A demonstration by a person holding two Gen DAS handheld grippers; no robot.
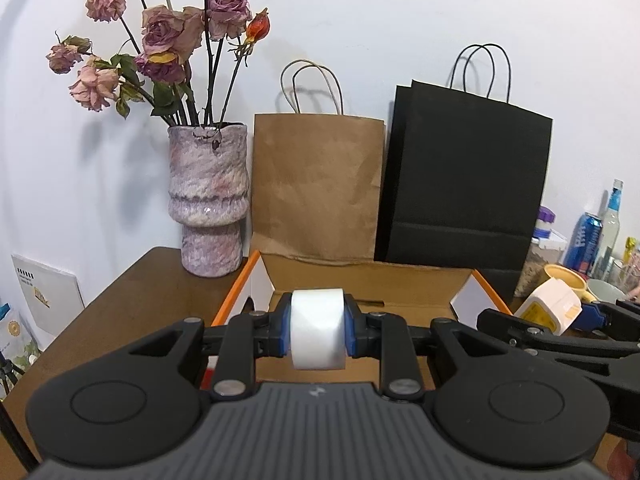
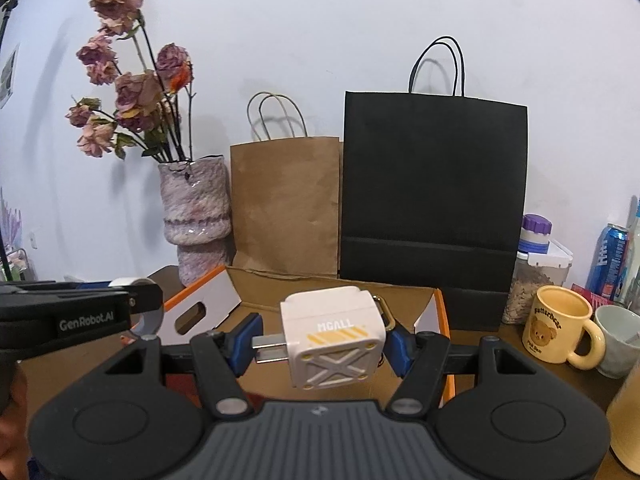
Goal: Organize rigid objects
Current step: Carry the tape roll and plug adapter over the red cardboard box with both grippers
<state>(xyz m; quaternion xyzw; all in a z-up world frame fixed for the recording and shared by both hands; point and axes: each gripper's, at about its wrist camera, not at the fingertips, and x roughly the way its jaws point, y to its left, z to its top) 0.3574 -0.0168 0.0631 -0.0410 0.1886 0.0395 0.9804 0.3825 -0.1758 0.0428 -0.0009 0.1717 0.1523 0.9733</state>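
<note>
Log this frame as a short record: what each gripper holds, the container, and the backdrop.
left gripper: shut on white tape roll
right gripper: shut on white plug adapter, prongs toward its left finger
container: open cardboard box, ahead of both grippers
backdrop: vase of dried roses, brown paper bag, black paper bag
right side: yellow mug
</note>
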